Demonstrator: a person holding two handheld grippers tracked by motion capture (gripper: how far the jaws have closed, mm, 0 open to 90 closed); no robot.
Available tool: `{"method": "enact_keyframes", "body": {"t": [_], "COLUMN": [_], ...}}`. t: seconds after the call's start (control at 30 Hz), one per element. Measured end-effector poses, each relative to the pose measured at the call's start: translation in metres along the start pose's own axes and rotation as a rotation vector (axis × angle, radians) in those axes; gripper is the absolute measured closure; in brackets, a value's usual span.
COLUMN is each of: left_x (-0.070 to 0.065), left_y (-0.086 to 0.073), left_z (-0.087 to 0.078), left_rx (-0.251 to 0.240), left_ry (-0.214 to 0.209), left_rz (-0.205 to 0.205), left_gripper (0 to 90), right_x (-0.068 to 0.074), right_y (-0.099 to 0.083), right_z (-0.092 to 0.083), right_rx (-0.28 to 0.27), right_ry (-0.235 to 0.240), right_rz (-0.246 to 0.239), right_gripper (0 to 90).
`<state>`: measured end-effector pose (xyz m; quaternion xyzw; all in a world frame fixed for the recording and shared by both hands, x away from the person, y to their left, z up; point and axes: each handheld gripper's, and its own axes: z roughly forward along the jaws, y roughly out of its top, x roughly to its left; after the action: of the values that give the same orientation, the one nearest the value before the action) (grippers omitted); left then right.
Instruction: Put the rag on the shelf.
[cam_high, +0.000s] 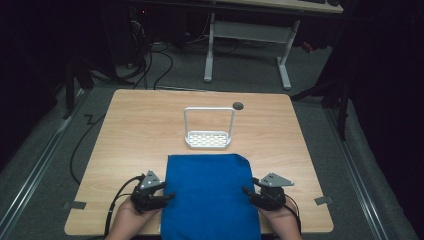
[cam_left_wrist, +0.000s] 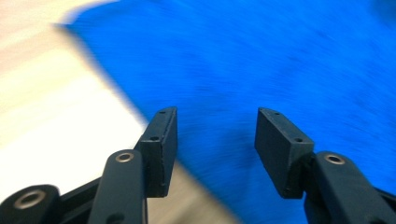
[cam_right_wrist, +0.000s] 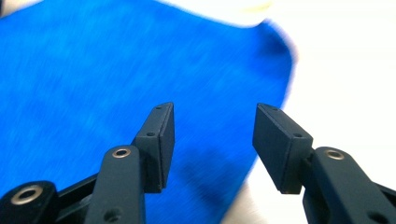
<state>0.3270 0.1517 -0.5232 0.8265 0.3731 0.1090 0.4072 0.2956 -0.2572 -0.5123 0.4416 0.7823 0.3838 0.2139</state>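
Near the table's front edge, at six o'clock, lies our blue cloth (cam_high: 210, 197). Our left gripper (cam_high: 167, 197) at nine o'clock and right gripper (cam_high: 246, 191) at three flank it, both wide open, holding nothing. Uneven pinches could bunch it. Our high view adds the white rack (cam_high: 208, 139) at twelve.

Bare table (cam_high: 135, 130) flanks the blue cloth (cam_high: 210, 192); white rack (cam_high: 208, 129) stands behind.
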Motion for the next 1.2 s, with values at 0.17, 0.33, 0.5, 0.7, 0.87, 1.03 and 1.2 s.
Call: {"method": "enact_keyframes", "body": {"t": [0.17, 0.33, 0.5, 0.7, 0.87, 1.03, 1.2], "left_x": [0.024, 0.022, 0.017, 0.018, 0.019, 0.020, 0.021], "left_y": [-0.003, -0.005, -0.005, -0.005, -0.005, -0.005, -0.003], "left_z": [-0.010, -0.007, -0.007, -0.008, -0.008, -0.009, -0.008], "left_rx": [-0.072, -0.053, -0.054, -0.066, -0.075, -0.097, -0.108], "left_ry": [0.046, 0.065, 0.071, 0.075, 0.079, 0.073, 0.077], "left_rz": [-0.118, -0.084, -0.058, -0.062, -0.065, -0.066, -0.061], "left_gripper": [44.2, 43.5, 43.2, 43.1, 43.1, 43.2, 44.2], "right_x": [-0.011, -0.015, -0.014, -0.017, -0.017, -0.018, -0.017], "right_y": [-0.007, -0.005, -0.004, -0.005, -0.006, -0.006, -0.004], "right_z": [0.004, 0.005, 0.006, 0.006, 0.007, 0.007, 0.004], "right_rx": [0.015, 0.007, -0.004, -0.007, -0.009, -0.002, -0.009], "right_ry": [-0.046, -0.057, -0.049, -0.045, -0.045, -0.037, -0.017], "right_rz": [-0.005, 0.011, 0.013, 0.027, 0.025, 0.003, -0.022], "right_gripper": [49.7, 49.0, 48.6, 48.3, 48.8, 53.1, 55.6]}}
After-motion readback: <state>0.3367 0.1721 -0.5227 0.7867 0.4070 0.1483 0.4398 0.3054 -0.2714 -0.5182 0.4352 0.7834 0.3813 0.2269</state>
